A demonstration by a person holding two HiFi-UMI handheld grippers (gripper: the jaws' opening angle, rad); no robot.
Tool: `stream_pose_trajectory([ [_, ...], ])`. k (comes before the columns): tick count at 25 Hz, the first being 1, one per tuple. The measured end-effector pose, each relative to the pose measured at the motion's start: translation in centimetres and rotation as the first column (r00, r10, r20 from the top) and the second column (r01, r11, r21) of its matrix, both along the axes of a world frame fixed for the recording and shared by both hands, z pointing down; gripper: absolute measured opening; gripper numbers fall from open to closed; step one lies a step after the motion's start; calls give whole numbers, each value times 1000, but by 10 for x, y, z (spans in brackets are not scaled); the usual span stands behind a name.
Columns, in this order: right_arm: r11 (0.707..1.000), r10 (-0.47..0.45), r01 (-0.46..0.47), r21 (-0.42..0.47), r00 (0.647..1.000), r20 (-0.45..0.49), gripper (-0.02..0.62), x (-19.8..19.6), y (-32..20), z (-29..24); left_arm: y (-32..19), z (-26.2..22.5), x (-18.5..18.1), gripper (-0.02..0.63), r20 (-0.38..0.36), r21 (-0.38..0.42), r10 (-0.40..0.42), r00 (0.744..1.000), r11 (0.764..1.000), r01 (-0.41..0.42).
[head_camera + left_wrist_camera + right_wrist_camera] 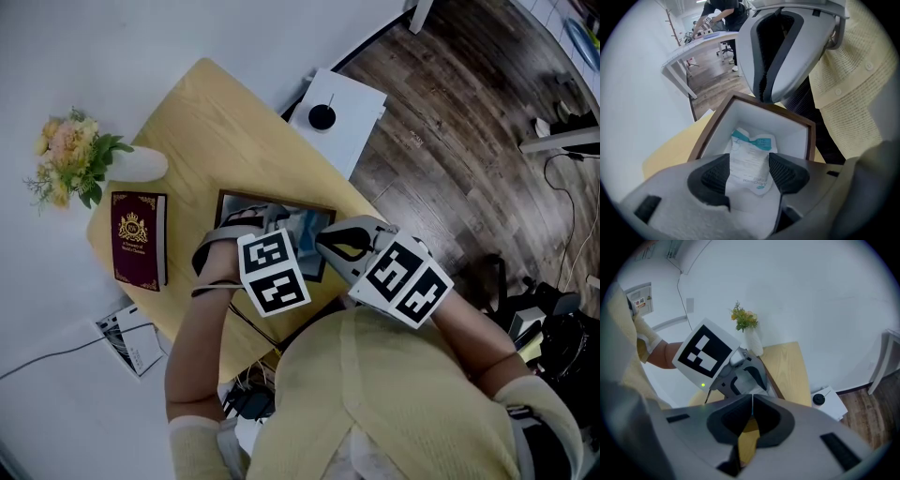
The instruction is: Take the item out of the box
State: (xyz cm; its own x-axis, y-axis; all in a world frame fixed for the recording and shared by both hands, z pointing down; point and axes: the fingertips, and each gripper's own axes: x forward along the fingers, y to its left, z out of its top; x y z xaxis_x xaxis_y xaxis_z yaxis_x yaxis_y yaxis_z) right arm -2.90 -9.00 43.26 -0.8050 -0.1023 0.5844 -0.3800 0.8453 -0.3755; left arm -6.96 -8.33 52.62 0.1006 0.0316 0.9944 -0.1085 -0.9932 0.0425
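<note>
White teal-printed packet (751,161) flat inside brown-rimmed white box (801,140)

Box (274,196): centre of the head view; only the far rim and a strip of the inside show, the rest lies under the two marker cubes.
Packet (750,154): lower centre of the left gripper view; its near end is hidden behind the left gripper (749,172), and its print is too small to read.
Right gripper (765,93): cut off by the top edge of the left gripper view.
Book (139,238): left of the head view; gold lettering illegible.
Papers (129,343): lower left; partly under the table (197,112) edge.
Vase (753,342): base hidden behind the left gripper.
People (719,11): upper left; small, cut by the top edge.
</note>
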Motion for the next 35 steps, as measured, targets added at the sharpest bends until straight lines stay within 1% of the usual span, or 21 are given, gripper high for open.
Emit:
stream_pose_trajectory([
  [5,1000,-6,6,-5,1000,0,31,0,3,1,-2,3,0,255,16,19,-2,1000,1000,2],
  [10,1000,-10,10,-9,1000,4,31,-1,6,0,0,12,4,250,25,-3,5,1000,1000,-5],
  [13,1000,-11,11,-9,1000,4,31,-1,7,0,2,16,5,233,13,-25,0,1000,1000,0],
  [18,1000,-11,11,-11,1000,3,31,1,6,1,2,19,5,218,-21,-32,-19,1000,999,18],
  [28,1000,-20,20,-9,1000,10,31,-1,7,0,0,14,6,155,-71,19,-36,997,999,38],
  [31,1000,-22,23,-7,1000,12,31,-1,8,0,0,13,7,141,-66,30,-21,998,999,23],
  [35,1000,-16,16,-6,1000,14,31,-3,8,0,0,10,5,126,-73,22,-11,997,1000,12],
])
